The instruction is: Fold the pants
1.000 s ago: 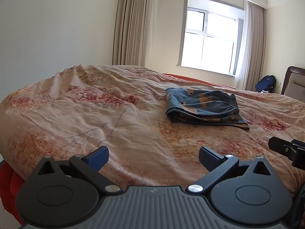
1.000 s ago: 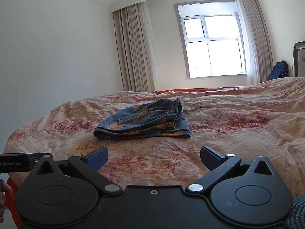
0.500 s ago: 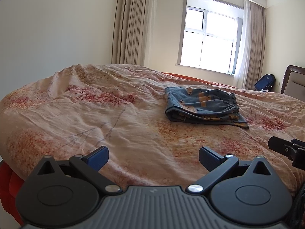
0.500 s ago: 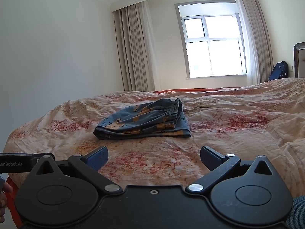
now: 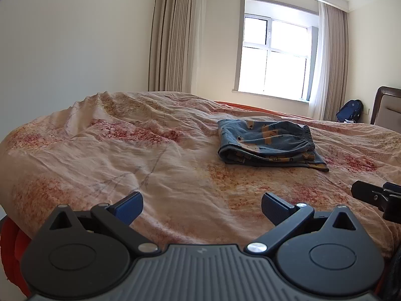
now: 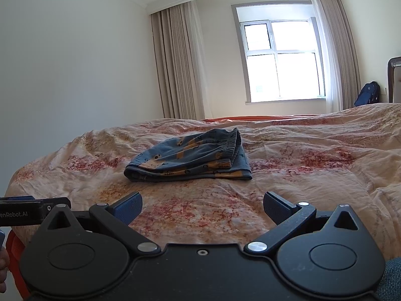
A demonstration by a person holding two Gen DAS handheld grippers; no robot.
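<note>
Both grippers, left gripper (image 5: 201, 207) and right gripper (image 6: 202, 207), hang with jaws spread wide and empty, well short of the pants (image 5: 269, 144), which lie as a compact folded bundle in the middle of the bedspread (image 5: 125, 165). Folding looks finished; the next move is likely only a retreat. Bare quilt surrounds the bundle, its near edge facing both grippers

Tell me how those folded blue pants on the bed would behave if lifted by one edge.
The pants look like soft, thin fabric, so probably floppy and light. Stacked loose layers would likely unfold if pinched at one edge. The elastic waistband seems the thickest part to grip.
</note>
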